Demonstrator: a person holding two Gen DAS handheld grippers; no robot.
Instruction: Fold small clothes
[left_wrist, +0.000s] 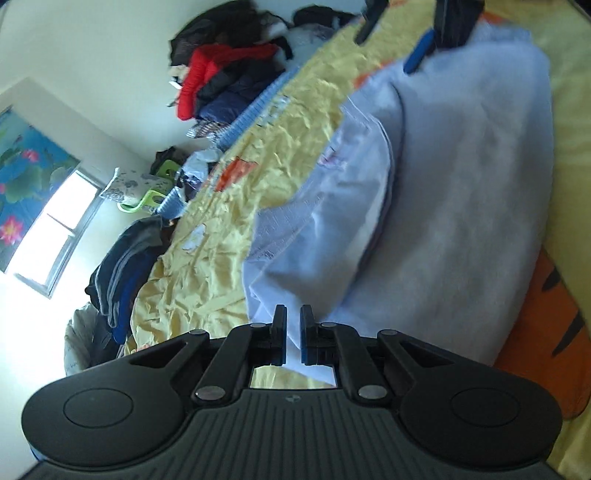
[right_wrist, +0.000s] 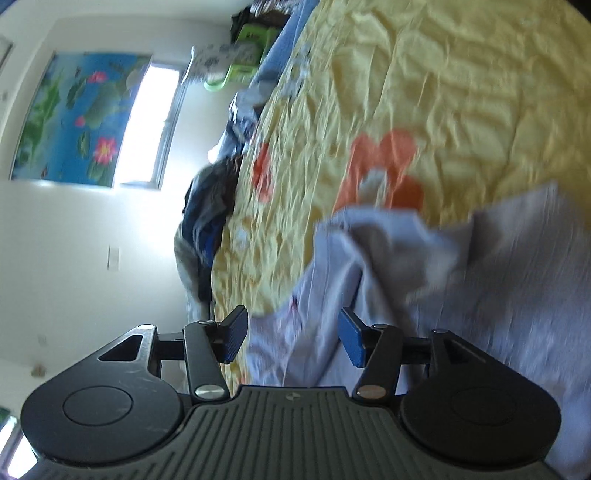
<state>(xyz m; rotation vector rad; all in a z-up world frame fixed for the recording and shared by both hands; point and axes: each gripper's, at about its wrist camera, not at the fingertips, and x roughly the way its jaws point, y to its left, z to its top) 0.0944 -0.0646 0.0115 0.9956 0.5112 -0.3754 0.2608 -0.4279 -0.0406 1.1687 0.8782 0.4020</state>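
The left gripper (left_wrist: 293, 334) is pinched on an edge of the pale lavender-blue fleece garment (left_wrist: 461, 192), it seems through blur. That garment fills the frame's right, on a crumpled yellow bedspread (left_wrist: 229, 236). The right gripper (right_wrist: 293, 338) gapes, cloth loose between.

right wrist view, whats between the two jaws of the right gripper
In the right wrist view the right gripper stands open, and an edge of the pale lavender garment lies in the gap, untouched by either pad, on the yellow bedsheet.
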